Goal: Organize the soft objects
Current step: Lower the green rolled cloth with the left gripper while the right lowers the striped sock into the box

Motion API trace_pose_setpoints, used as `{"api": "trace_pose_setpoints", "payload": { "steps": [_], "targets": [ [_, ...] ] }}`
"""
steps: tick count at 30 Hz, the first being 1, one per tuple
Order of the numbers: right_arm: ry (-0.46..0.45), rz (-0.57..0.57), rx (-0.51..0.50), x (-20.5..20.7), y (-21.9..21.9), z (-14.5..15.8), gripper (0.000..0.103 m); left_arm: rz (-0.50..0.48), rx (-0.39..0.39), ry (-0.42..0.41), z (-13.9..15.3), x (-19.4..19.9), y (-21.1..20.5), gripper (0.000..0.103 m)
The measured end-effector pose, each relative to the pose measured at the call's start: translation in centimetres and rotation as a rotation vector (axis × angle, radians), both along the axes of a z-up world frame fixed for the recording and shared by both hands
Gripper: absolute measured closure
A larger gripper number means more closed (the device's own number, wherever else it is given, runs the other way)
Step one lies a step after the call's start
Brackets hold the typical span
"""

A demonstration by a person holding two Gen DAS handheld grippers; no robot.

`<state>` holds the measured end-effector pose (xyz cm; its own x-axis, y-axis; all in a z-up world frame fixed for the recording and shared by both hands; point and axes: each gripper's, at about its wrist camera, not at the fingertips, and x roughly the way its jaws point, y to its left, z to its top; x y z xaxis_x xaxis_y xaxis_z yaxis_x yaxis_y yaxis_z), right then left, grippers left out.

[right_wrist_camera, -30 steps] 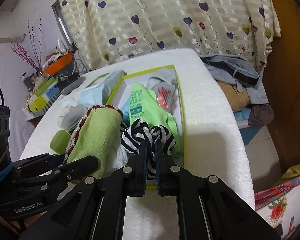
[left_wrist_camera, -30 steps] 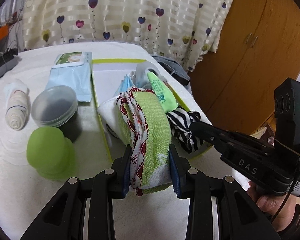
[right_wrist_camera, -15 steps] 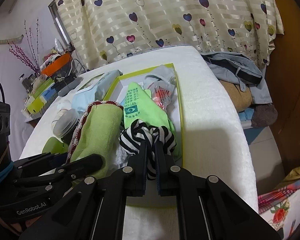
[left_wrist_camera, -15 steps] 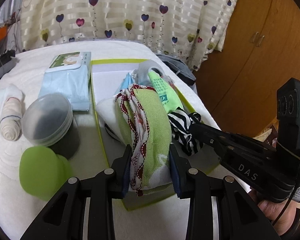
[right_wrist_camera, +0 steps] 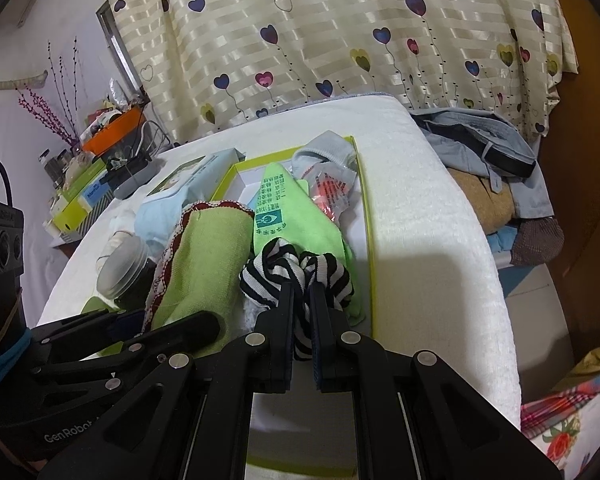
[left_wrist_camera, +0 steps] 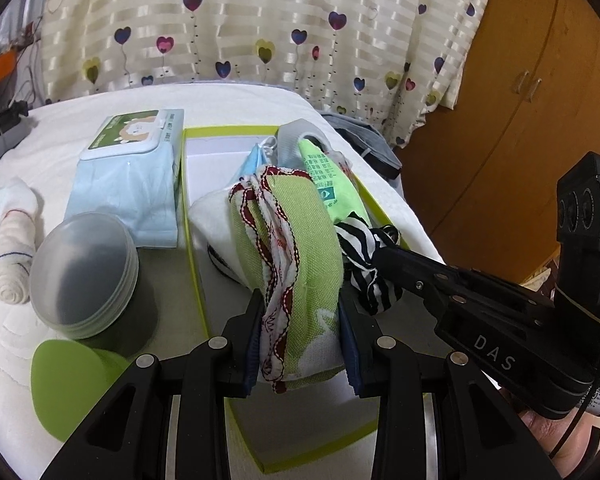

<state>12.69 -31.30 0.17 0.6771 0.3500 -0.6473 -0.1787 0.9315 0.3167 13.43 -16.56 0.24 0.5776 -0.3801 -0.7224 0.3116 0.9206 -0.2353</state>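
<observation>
With the left claw (left_wrist_camera: 300, 336) clamped on the folded green red-trimmed cloth (left_wrist_camera: 296, 248) and the right claw (right_wrist_camera: 302, 316) on the black-and-white striped fabric (right_wrist_camera: 300, 272), either could snag the shallow yellow-green-rimmed box (left_wrist_camera: 198, 276) and spill its contents.

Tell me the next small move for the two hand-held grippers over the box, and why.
Probably lower both a little further into the green-edged box, then release. The left hand-held gripper is clamped on the folded green cloth and the right hand-held gripper on the black-and-white striped fabric; both bundles hang over the box's open near end, in front of the items already inside.
</observation>
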Motion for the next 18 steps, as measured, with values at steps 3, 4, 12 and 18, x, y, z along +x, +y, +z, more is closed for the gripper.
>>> {"api": "trace_pose_setpoints", "payload": {
  "steps": [3,4,12,18],
  "targets": [
    [0.000,0.002,0.003,0.5,-0.1,0.0,0.095,0.004,-0.003,0.000,-0.1,0.3,0.1,0.071],
    [0.002,0.004,0.004,0.5,-0.1,0.0,0.095,0.005,-0.004,0.000,-0.1,0.5,0.1,0.071],
    [0.017,0.028,0.001,0.0,-0.1,0.0,0.094,-0.013,-0.010,-0.001,-0.2,0.6,0.0,0.069],
    [0.008,0.036,-0.049,-1.6,0.4,0.1,0.085,-0.021,-0.023,-0.005,-0.3,-0.3,0.1,0.066]
  ]
}}
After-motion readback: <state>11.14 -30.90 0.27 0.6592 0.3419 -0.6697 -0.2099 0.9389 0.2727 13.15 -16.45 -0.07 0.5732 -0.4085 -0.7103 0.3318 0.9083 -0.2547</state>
